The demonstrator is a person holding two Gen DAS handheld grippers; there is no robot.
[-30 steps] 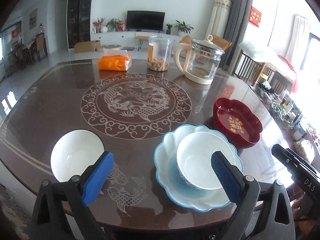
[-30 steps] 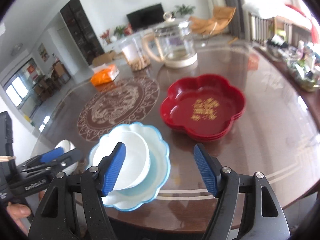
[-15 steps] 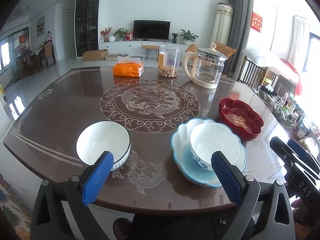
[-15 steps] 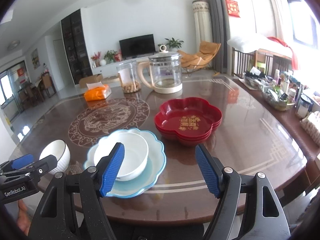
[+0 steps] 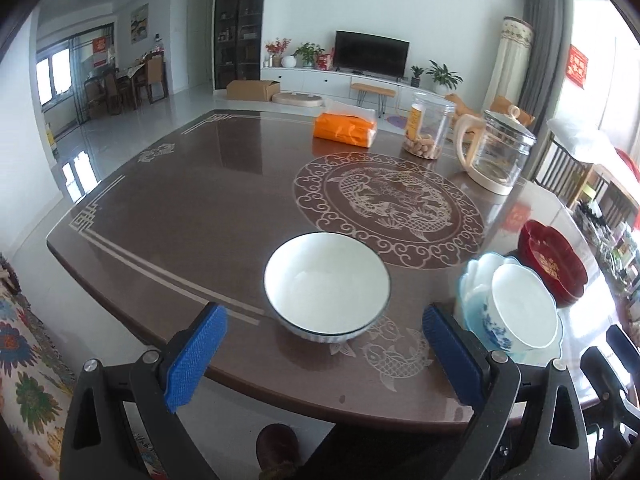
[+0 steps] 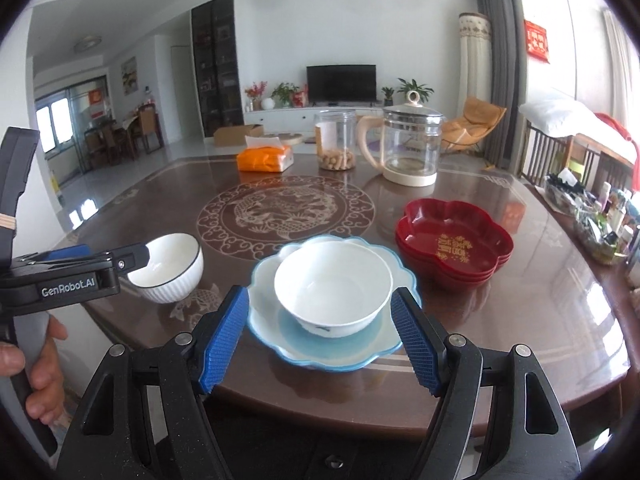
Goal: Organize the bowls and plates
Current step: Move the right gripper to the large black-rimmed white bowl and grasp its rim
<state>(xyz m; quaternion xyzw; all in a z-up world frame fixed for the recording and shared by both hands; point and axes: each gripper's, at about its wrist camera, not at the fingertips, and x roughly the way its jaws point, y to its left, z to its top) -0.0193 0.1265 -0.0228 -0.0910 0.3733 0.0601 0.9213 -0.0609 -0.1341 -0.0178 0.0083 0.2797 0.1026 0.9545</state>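
Bowls sit upright and empty: a dark-rimmed bowl (image 5: 326,286) just ahead of the wide-open left gripper (image 5: 324,356), a white bowl (image 6: 333,286) inside the scalloped blue plate (image 6: 264,276), between the wide right gripper (image 6: 320,338) fingers. Stacked red dishes (image 6: 454,240) stand ahead-right.

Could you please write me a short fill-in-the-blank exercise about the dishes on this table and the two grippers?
1. The bowl with blue flowers sits inside the pale ___ scalloped plate.
2. The stacked flower-shaped dishes beside that plate are ___.
3. The jaws of the left gripper and the right gripper are both ___.
4. The dark-rimmed white bowl stands ___ on the table, on no plate.

Missing words: blue; red; open; alone
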